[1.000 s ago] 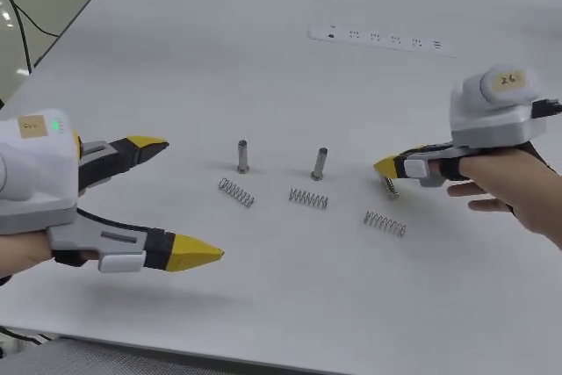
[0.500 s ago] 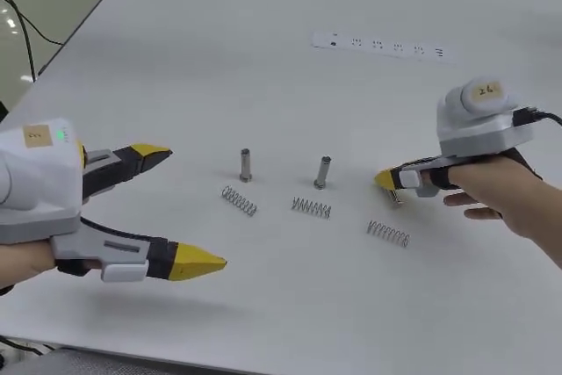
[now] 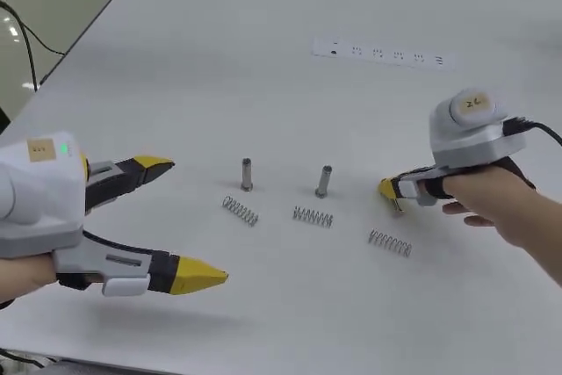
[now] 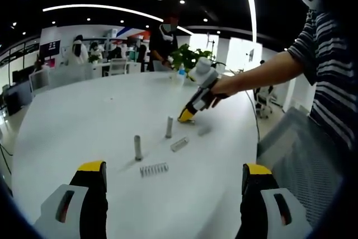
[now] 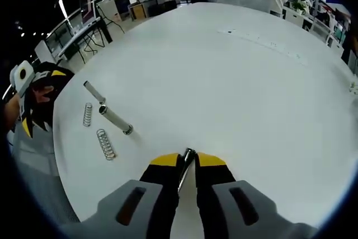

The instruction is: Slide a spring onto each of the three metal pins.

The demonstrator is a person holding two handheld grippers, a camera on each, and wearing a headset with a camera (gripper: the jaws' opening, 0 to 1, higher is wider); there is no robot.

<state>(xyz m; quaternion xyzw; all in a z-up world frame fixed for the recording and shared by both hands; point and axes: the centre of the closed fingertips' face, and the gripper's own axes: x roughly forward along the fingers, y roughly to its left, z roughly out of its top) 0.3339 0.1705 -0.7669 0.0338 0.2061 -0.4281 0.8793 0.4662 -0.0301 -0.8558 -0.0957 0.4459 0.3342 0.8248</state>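
Note:
Two metal pins (image 3: 247, 175) (image 3: 324, 181) stand upright on the white table (image 3: 263, 76). Three springs (image 3: 239, 211) (image 3: 313, 217) (image 3: 389, 243) lie flat in a row just in front of them. To their right, my right gripper (image 3: 390, 189) is shut on the third pin (image 5: 187, 160), low at the table surface. My left gripper (image 3: 180, 221) hovers at the left, jaws wide open and holding nothing. The left gripper view shows the two standing pins (image 4: 137, 147) (image 4: 169, 127), the nearest spring (image 4: 154, 169) and the right gripper (image 4: 187, 116).
A white power strip (image 3: 384, 54) lies at the far side of the table. The table's left edge (image 3: 79, 41) runs diagonally, with a cable beyond it. People and desks stand in the background of the left gripper view.
The head camera has shifted a little. My right hand has turned slightly while its tips stay on the third pin. The left gripper has stayed open in place.

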